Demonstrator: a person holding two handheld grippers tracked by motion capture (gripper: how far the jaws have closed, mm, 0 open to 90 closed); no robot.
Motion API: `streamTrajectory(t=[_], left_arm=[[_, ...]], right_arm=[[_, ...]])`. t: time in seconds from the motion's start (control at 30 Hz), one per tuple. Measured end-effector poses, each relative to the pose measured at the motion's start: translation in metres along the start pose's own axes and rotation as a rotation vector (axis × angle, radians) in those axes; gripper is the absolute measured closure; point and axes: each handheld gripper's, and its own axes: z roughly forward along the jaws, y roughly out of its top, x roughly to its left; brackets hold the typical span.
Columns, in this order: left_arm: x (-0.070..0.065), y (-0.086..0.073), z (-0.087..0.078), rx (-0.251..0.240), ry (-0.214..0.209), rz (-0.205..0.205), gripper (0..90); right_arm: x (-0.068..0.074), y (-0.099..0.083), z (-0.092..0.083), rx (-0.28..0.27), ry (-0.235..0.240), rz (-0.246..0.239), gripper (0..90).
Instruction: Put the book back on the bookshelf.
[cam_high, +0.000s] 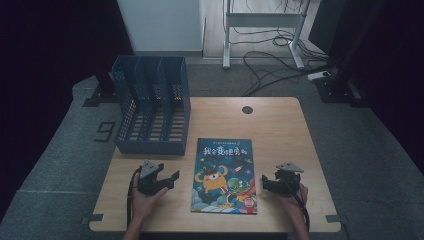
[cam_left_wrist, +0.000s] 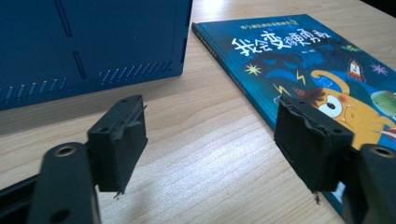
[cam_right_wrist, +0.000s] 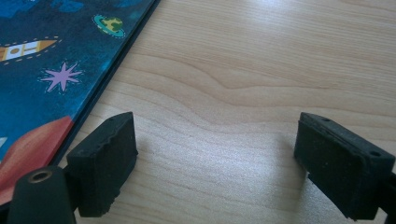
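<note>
High view, left to right. A blue file rack (cam_high: 152, 112) with upright slots stands at the rear left of the desk (cam_high: 280, 125). Nearer the person, the left claw (cam_high: 162, 181) hovers just above the bare wood, its jaws apart with nothing between them; in the left gripper view its pads (cam_left_wrist: 119, 144) frame empty desk, the rack's side wall (cam_left_wrist: 88, 46) ahead and the book (cam_left_wrist: 299, 65) to the right. The picture book (cam_high: 225, 175) lies flat, cover up, at the middle of the desk, front of centre, just beside the rack's near right corner and apart from it. The right claw (cam_high: 272, 183) sits near the book's right edge, jaws likewise spread wide and empty; the right gripper view shows its pads (cam_right_wrist: 105, 158) over bare wood, with the book's edge (cam_right_wrist: 70, 70) close beside the left pad, not touching.

Handling, as a judgement: the book looks thin, light and fairly stiff, with a glossy cover likely to slide under the pads. Lying flush, it offers no gap beneath; a long edge, lifted or nudged past the desk's rim, seems the best place to pinch.
</note>
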Motion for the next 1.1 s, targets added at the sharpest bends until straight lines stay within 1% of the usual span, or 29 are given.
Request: streamTrajectory(t=[0.03,0.07,0.13,0.2,0.23,0.3,0.37,0.43,0.47,0.5,0.53,0.57,0.6,0.63,0.7,0.73,0.77,0.8,0.83,0.93,1.0,1.03,1.07,1.1], left_arm=[[0.0,0.0,0.0,0.0,0.0,0.0,28.2],[-0.003,0.0,0.001,0.016,-0.015,0.007,28.2],[-0.006,0.0,0.002,0.02,-0.013,0.011,28.3],[-0.006,0.001,0.002,0.024,-0.017,0.008,27.7],[-0.008,0.002,0.003,0.035,-0.031,-0.005,27.1],[-0.01,0.002,0.004,0.039,-0.033,0.0,27.0],[-0.013,0.002,0.005,0.025,-0.019,0.017,27.4],[-0.015,0.003,0.004,0.008,-0.013,0.021,27.7],[-0.015,0.003,0.004,0.008,-0.013,0.021,27.6],[-0.017,0.004,0.004,0.004,0.008,0.037,27.4],[-0.017,0.004,0.004,0.004,0.008,0.037,27.3],[-0.021,0.005,0.006,0.017,0.049,0.081,27.0],[-0.021,0.005,0.006,0.017,0.049,0.081,26.7],[-0.022,0.006,0.008,0.018,0.028,0.071,26.5],[-0.027,0.007,0.008,0.024,0.022,0.072,26.3],[-0.03,0.009,0.007,0.019,-0.003,0.074,26.1],[-0.03,0.009,0.007,0.019,-0.003,0.074,25.6],[-0.038,0.013,0.006,0.012,-0.005,0.104,25.5],[-0.04,0.015,0.006,0.012,-0.001,0.116,25.4],[-0.044,0.018,0.009,0.02,0.0,0.12,25.4],[-0.047,0.021,0.014,0.038,-0.002,0.123,25.4],[-0.047,0.021,0.014,0.038,-0.002,0.123,25.3],[-0.05,0.023,0.021,0.057,-0.018,0.116,25.2],[-0.05,0.023,0.021,0.057,-0.018,0.116,24.0]], right_arm=[[0.0,0.0,0.0,0.004,-0.003,0.001,12.8],[0.001,0.001,0.0,0.005,-0.006,-0.001,13.0],[0.002,0.003,0.0,0.008,-0.004,-0.005,13.1],[0.002,0.005,-0.001,-0.004,0.007,0.005,13.3],[0.003,0.006,-0.002,-0.012,0.014,0.01,13.5],[0.007,0.007,-0.004,-0.026,0.029,0.014,13.5],[0.01,0.008,-0.005,-0.032,0.043,0.014,13.6],[0.014,0.01,-0.005,-0.04,0.064,0.022,13.7],[0.014,0.01,-0.005,-0.04,0.064,0.022,13.7],[0.017,0.013,-0.006,-0.049,0.072,0.026,13.7],[0.017,0.013,-0.006,-0.049,0.072,0.026,13.7],[0.021,0.016,-0.006,-0.057,0.072,0.03,13.8],[0.023,0.018,-0.005,-0.059,0.079,0.032,13.8],[0.025,0.02,-0.004,-0.059,0.083,0.028,13.8],[0.03,0.026,-0.004,-0.064,0.096,0.02,13.8],[0.033,0.029,-0.004,-0.071,0.102,0.015,13.8],[0.033,0.029,-0.004,-0.071,0.102,0.015,13.8],[0.04,0.035,-0.004,-0.091,0.116,0.008,13.8],[0.043,0.038,-0.002,-0.098,0.121,0.009,13.8],[0.051,0.044,0.002,-0.105,0.146,0.017,13.8],[0.056,0.045,0.004,-0.108,0.15,0.012,13.9],[0.056,0.045,0.004,-0.108,0.15,0.012,13.9],[0.06,0.044,0.005,-0.101,0.159,0.004,13.7],[0.062,0.043,0.005,-0.096,0.16,-0.004,13.6]])
